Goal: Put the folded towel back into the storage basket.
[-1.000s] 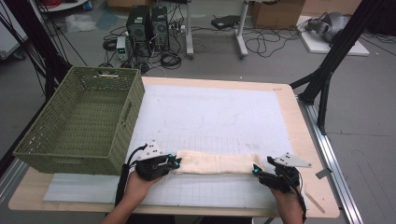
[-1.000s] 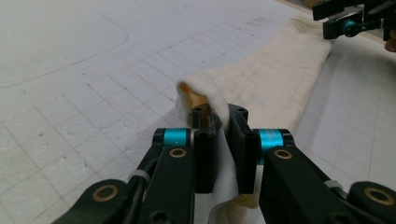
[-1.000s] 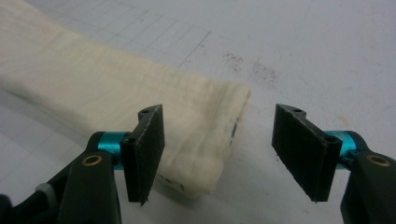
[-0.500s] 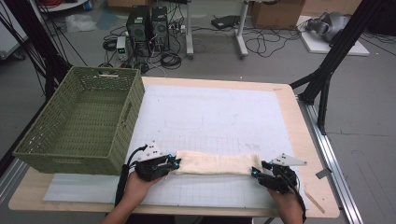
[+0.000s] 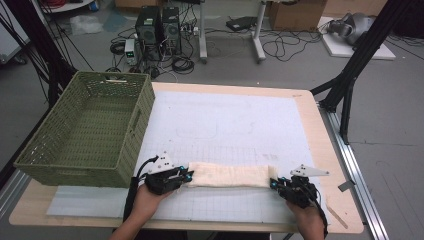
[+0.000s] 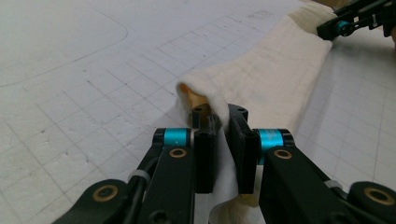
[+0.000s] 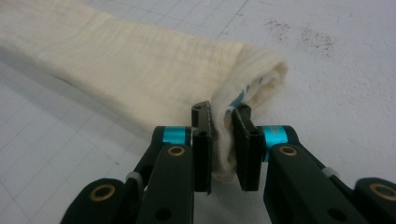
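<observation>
A cream folded cloth (image 5: pixel 230 175) lies as a long strip across the front of the white grid mat (image 5: pixel 225 130). My left gripper (image 5: pixel 186 176) is shut on the cloth's left end; the left gripper view shows cloth (image 6: pixel 261 79) pinched between the pads (image 6: pixel 205 154). At the strip's other end my right gripper (image 5: pixel 274 183) is also shut on the cloth (image 7: pixel 140 65). Its jaws have just been closing, and now the pads (image 7: pixel 245 149) squeeze the folded end between them. The far gripper (image 6: pixel 355 21) appears at the top right of the left gripper view.
A green woven basket (image 5: pixel 90 130) stands at the left, partly over the table's edge. The wooden table (image 5: pixel 330 150) frames the mat. Cables, computer boxes (image 5: pixel 157 25) and black frame legs are on the floor beyond.
The right gripper's jaws have closed onto the cloth's right end. The left gripper, both hands and the cloth have stayed in place.
</observation>
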The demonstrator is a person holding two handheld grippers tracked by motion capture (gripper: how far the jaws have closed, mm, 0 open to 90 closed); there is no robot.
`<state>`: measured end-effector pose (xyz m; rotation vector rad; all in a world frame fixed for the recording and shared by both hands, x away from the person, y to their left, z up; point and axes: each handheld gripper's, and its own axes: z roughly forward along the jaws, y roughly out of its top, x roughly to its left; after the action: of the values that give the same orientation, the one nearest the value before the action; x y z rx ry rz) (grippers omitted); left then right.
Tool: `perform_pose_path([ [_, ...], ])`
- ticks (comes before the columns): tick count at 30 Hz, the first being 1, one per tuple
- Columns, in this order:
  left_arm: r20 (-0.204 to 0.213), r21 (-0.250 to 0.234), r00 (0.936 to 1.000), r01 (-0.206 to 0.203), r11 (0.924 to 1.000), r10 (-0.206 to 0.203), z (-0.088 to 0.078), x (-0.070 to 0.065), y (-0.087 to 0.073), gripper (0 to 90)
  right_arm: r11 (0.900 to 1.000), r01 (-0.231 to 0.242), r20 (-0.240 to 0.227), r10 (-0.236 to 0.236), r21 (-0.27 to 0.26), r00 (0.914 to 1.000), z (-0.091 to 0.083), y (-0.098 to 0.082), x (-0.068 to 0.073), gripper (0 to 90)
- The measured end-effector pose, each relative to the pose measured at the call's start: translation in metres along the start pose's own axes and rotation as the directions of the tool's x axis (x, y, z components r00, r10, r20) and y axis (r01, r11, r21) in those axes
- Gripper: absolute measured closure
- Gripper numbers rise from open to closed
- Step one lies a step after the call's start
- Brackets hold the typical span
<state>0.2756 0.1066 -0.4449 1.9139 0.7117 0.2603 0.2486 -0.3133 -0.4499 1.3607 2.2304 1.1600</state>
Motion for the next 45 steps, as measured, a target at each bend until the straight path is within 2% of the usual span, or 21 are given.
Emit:
perform_pose_path([
  [8,0.004,-0.015,1.0000,-0.003,0.9999,0.003,-0.003,0.000,0.001,81.6,0.997,0.074,0.013,-0.073,-0.037,0.9972,-0.003,0.000,0.000,80.9],
  [13,0.009,-0.035,0.9999,-0.009,0.9994,0.009,-0.006,-0.001,0.003,81.7,0.994,0.081,0.010,-0.080,-0.078,0.9967,-0.008,0.002,-0.002,80.9],
  [20,0.015,-0.072,0.9995,-0.025,0.9971,0.026,-0.013,-0.002,0.006,81.8,0.983,0.123,0.002,-0.124,-0.133,0.9923,-0.014,0.005,-0.003,81.1],
  [27,0.025,-0.127,0.9983,-0.049,0.9907,0.053,-0.025,-0.004,0.010,81.8,0.976,0.134,-0.021,-0.140,-0.171,0.9900,-0.015,0.009,-0.005,81.2],
  [30,0.021,-0.136,0.9981,-0.054,0.9892,0.057,-0.030,-0.005,0.011,81.8,0.974,0.137,-0.026,-0.144,-0.182,0.9892,-0.015,0.012,-0.005,81.3],
  [33,0.020,-0.147,0.9980,-0.057,0.9875,0.060,-0.034,-0.004,0.011,82.1,0.966,0.152,-0.026,-0.161,-0.208,0.9867,-0.016,0.018,-0.006,81.3],
  [35,0.020,-0.163,0.9974,-0.065,0.9845,0.069,-0.037,-0.005,0.010,82.1,0.963,0.146,-0.031,-0.157,-0.227,0.9872,-0.018,0.021,-0.005,81.2],
  [41,0.005,-0.200,0.9956,-0.091,0.9755,0.094,-0.051,-0.004,0.013,82.4,0.940,0.227,-0.035,-0.243,-0.256,0.9693,-0.016,0.033,-0.002,81.3],
  [44,0.003,-0.215,0.9957,-0.090,0.9726,0.092,-0.056,-0.003,0.015,82.5,0.934,0.240,-0.042,-0.260,-0.263,0.9647,-0.015,0.037,-0.001,81.3],
  [45,-0.002,-0.224,0.9959,-0.088,0.9706,0.090,-0.059,-0.003,0.017,82.5,0.927,0.259,-0.044,-0.281,-0.271,0.9586,-0.015,0.040,-0.001,81.4],
])
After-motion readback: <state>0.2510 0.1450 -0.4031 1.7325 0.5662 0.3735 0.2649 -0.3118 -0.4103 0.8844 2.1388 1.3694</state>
